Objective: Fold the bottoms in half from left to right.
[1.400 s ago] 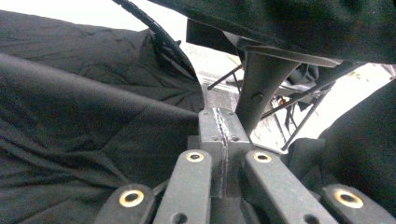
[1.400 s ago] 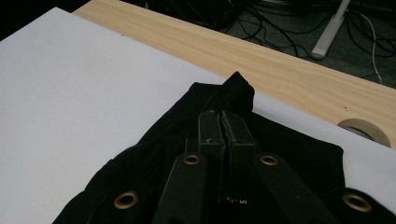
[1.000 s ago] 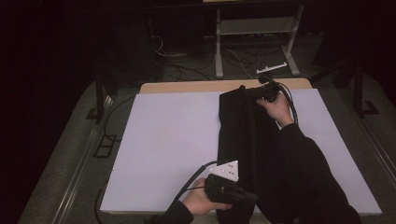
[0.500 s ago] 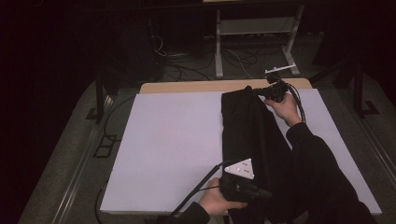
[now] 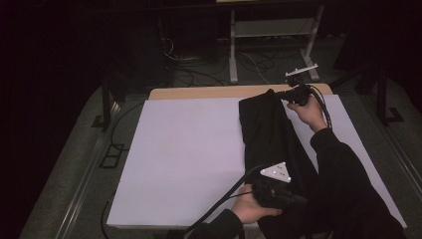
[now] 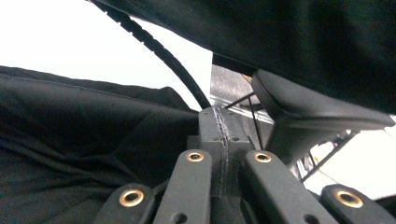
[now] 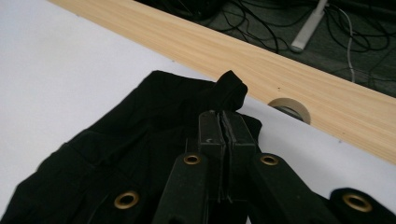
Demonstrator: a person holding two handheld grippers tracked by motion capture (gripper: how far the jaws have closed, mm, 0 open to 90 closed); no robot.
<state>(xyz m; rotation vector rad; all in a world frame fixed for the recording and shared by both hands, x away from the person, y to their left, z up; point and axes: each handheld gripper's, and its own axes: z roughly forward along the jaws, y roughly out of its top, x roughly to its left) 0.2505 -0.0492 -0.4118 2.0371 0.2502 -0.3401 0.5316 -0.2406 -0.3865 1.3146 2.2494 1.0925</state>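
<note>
A long black garment [image 5: 268, 134] lies along the right half of the white-covered table [image 5: 189, 149], from the far edge to the front edge. At the far end my right gripper [image 5: 281, 93] is shut on a peaked fold of the garment [image 7: 154, 121], which rises at the tips of the right gripper [image 7: 223, 122]. By the front edge my left gripper [image 5: 301, 200] points right, with a grey three-cornered plate on top. The left gripper [image 6: 218, 123] has its jaws pressed together, with the garment [image 6: 84, 130] bunched against them on the left. A dark sleeve hangs above it.
A bare wooden strip [image 7: 299, 60] runs along the table's far edge, with a round cable hole [image 7: 290, 108] in it. Behind the table stand a metal frame [image 5: 271, 35] and loose cables on the floor. The white cover left of the garment is bare.
My left gripper has moved right along the front edge, and the garment's near end has swung right with it. The right gripper has shifted a little to the right at the far edge.
</note>
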